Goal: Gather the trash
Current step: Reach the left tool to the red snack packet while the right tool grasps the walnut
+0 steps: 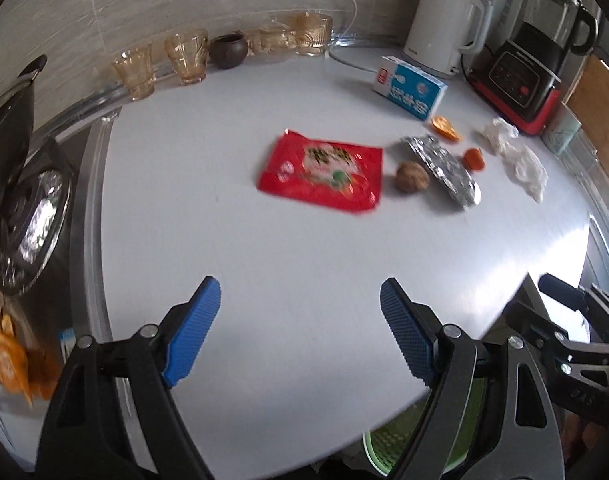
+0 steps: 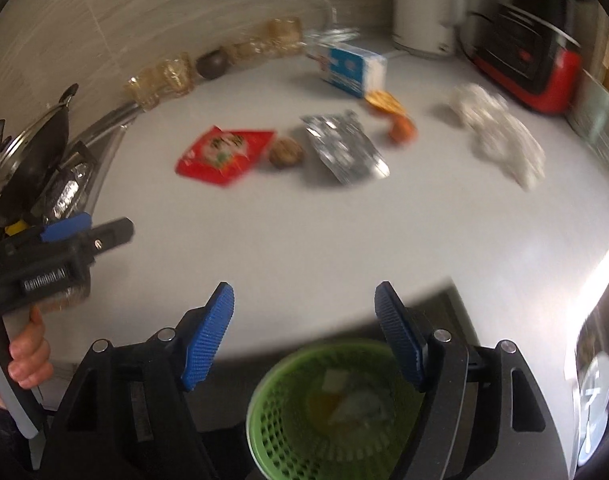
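Trash lies across the white counter [image 1: 288, 248]: a red snack wrapper [image 1: 323, 169], a walnut [image 1: 412, 176], a crumpled foil packet [image 1: 444, 168], orange peel pieces [image 1: 474, 158], crumpled white tissue [image 1: 516, 154] and a blue-and-white carton [image 1: 410, 86]. My left gripper [image 1: 300, 320] is open and empty above the counter's near part. My right gripper [image 2: 304, 332] is open and empty above a green mesh bin [image 2: 336, 408] below the counter edge; the bin holds some scraps. The wrapper [image 2: 224, 154], walnut [image 2: 285, 153], foil [image 2: 344, 148] and tissue [image 2: 500, 136] also show in the right wrist view.
Amber glasses [image 1: 160, 64] and a small brown pot [image 1: 228, 51] line the back wall. A white kettle [image 1: 444, 26] and a black-and-red blender [image 1: 528, 68] stand at the back right. A stove with a pan [image 1: 20, 184] is at the left.
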